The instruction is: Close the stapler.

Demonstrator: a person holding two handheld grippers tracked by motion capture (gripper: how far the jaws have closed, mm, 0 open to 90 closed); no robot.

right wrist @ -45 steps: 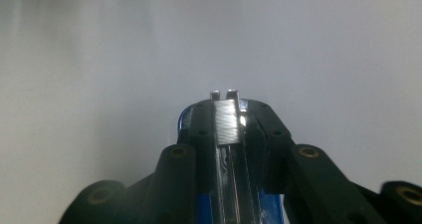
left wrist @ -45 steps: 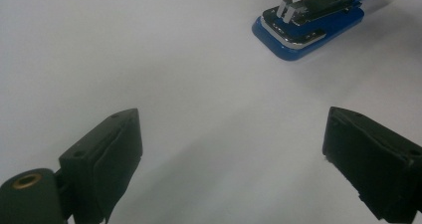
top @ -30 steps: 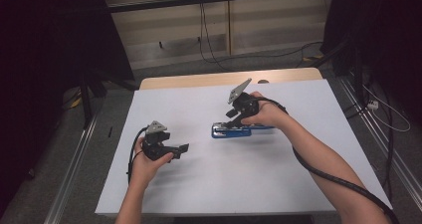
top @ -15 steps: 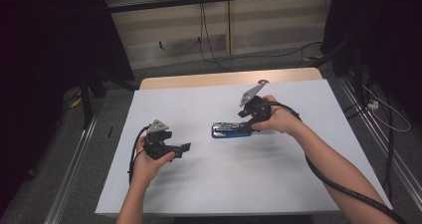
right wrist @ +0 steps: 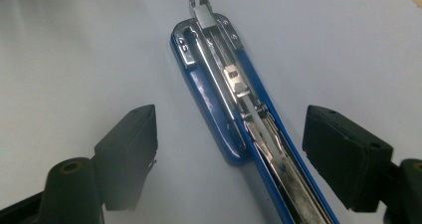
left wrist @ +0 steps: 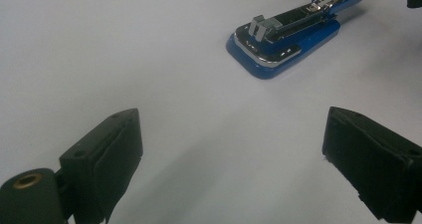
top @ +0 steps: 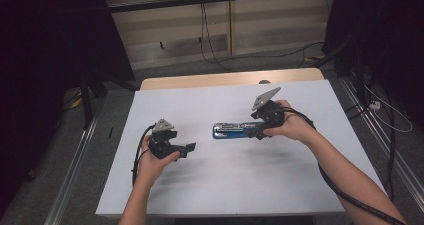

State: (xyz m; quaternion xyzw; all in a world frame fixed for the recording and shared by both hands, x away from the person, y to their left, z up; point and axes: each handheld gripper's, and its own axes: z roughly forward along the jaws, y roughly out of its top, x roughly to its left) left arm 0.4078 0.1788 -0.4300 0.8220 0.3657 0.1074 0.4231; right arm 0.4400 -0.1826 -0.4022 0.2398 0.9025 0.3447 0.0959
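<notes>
Blue stapler (top: 235, 131) lies mid-counter (top: 300, 195), long axis nine-to-three. Right tongs (top: 259, 134), just opening, straddle its three o'clock end, seemingly untouched; left tongs (top: 190, 148), open and empty, wait toward eight o'clock.

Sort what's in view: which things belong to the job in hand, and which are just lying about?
In the job: blue stapler, lying opened; right gripper, jaws just opening either side of it; left gripper, open.

Lying about: white table; floor cables.

Glossy blue plastic stapler (right wrist: 234, 109) with shiny metal channel, matt white table (top: 225, 185)
</notes>
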